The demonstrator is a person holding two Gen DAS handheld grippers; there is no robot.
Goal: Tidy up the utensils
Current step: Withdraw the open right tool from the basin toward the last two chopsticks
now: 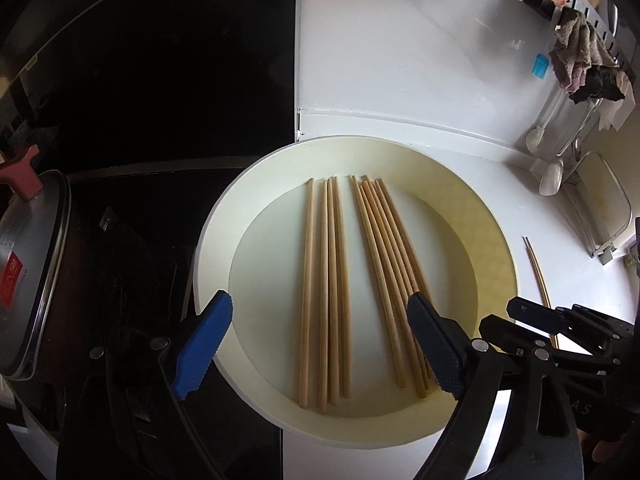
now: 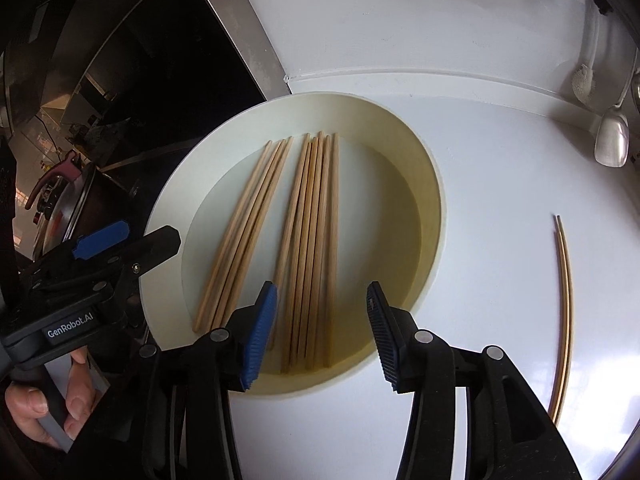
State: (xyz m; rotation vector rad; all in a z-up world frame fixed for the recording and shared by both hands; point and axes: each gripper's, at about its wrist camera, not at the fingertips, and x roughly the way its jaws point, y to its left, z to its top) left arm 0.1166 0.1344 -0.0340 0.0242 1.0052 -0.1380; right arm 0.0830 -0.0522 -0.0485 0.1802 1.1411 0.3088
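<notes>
A cream round plate (image 1: 216, 240) (image 2: 168, 208) on the white counter holds wooden chopsticks in two bundles. The left bundle (image 1: 334, 240) (image 2: 256, 220) and the right bundle (image 1: 384, 240) (image 2: 316, 220) each have several sticks, lying side by side. My left gripper (image 1: 319, 300) hovers open over the near ends of the left bundle, touching nothing; it also shows at the left edge (image 2: 120, 240). My right gripper (image 2: 322, 288) stands open above the near ends of the right bundle, its pads clear of the sticks. A thin pair of chopsticks (image 1: 538, 276) (image 2: 564, 320) lies on the counter right of the plate.
A black stovetop (image 1: 160, 80) borders the plate on the left, with a lidded pot (image 1: 28, 264) on it. Spoons (image 1: 552, 176) (image 2: 610, 140) and rags (image 1: 576, 56) hang at the far right. A hand (image 2: 76, 400) grips the left gripper's handle.
</notes>
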